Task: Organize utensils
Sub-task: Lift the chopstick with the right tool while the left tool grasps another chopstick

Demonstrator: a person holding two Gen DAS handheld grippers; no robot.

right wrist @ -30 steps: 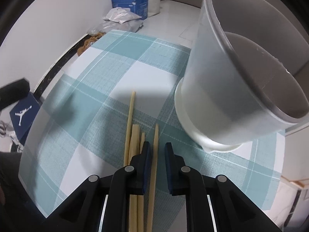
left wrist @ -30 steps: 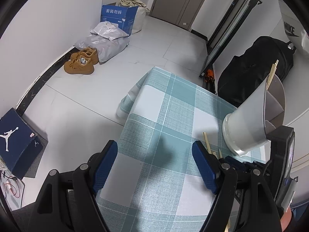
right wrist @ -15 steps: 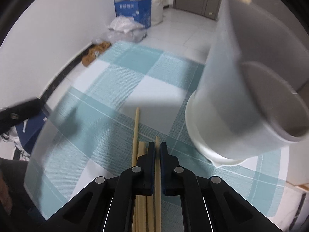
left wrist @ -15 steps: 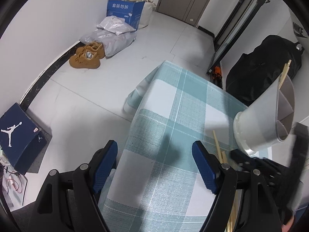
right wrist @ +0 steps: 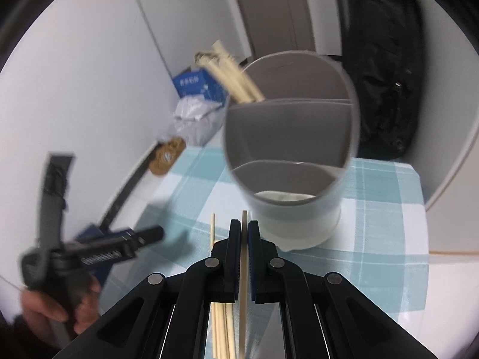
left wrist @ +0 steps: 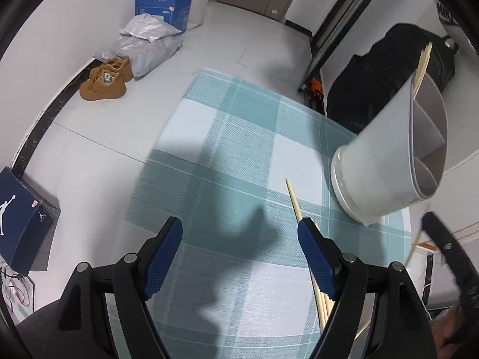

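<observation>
Item: one pale wooden chopstick, pinched between the blue pads of the right tongs, whose jaws have just closed on it; its tip points toward the holder and it is lifted clear of the cloth.

Remaining pale wooden chopsticks: loose bundle lying on the counter, under a teal-and-white checked cloth, just beside and below the right tongs.

Grey cylindrical utensil holder with inner dividers, on a white base: upright on the cloth, near the bundle. More chopsticks stand in its far compartment.

Left tongs: jaws wide, nothing between them, above bare cloth, well apart from the holder; a hand grips the handle.
</observation>
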